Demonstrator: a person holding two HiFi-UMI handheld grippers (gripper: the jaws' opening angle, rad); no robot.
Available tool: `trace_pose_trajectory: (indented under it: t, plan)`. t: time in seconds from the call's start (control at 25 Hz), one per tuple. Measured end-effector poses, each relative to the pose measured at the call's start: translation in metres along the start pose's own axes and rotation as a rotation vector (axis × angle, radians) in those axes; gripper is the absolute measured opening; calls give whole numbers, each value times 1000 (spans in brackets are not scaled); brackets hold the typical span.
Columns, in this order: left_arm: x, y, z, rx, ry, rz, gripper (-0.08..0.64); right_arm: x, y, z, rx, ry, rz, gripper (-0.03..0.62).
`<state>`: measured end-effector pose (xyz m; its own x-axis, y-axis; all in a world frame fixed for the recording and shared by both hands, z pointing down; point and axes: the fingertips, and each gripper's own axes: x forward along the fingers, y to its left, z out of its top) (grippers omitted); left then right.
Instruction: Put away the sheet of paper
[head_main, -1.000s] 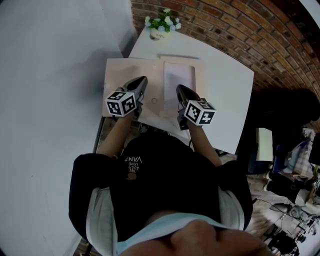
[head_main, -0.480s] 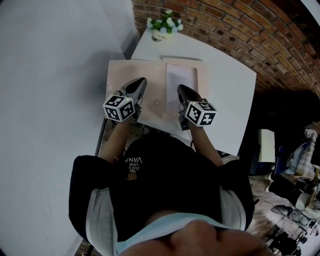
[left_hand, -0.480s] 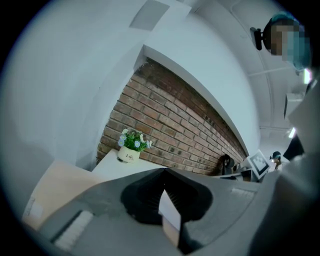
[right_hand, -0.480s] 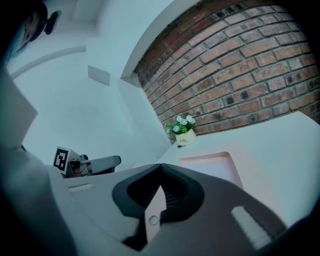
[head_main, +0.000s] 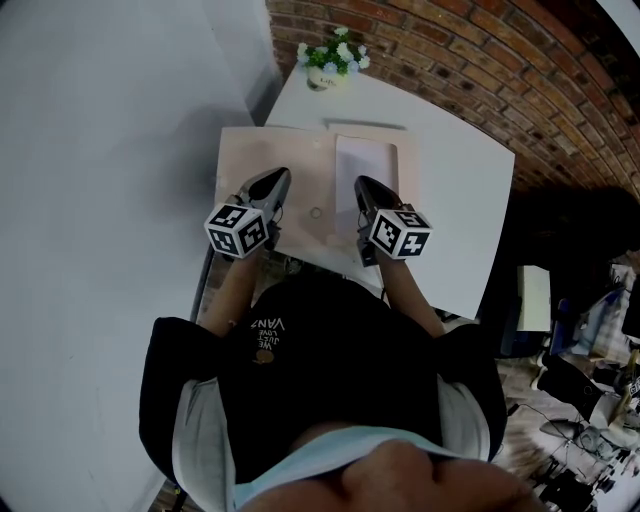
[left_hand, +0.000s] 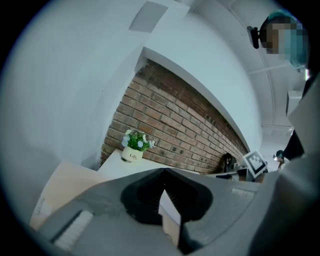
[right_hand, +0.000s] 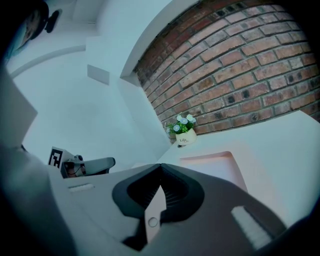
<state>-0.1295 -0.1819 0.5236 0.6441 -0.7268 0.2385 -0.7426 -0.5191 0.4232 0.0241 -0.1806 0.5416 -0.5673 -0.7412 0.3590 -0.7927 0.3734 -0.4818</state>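
Presently on view: one rectangular white table (head_main: 450, 170), smooth and matt, set against a rough red brick wall (head_main: 480, 60).

- One flat pale-pink card folder (head_main: 270, 150) lies open on the table, two panels side by side, with a small round stud (head_main: 316, 212) near the fold.
- One thin white rectangular sheet of paper (head_main: 365, 172), smooth and uncreased, lies flat on the folder's right panel, its long side running away from the person.
- One small round cream pot (head_main: 322, 76) of white and blue flowers stands at the table's far edge.
- Left gripper (head_main: 272, 182), grey moulded plastic with ribbed black pads: jaw tips pressed together.
- Right gripper (head_main: 362, 186), same make: jaw tips likewise together.

Behind each pair of tips a pale strip shows through the gap; whether it is nipped cannot be told. The folder's near edge and the sheet's near end lie hidden under the grippers.
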Motion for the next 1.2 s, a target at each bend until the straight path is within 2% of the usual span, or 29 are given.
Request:
trace_pose_trajectory:
  t: [0.6, 1.2]
  plan:
    - [-1, -6, -17, -52, 9, -11, 1, 4, -5, -7, -8, 13, -13, -3]
    - [-1, -8, -18, -32, 17, -2, 0, 6, -4, -13, -50, 36, -30, -3]
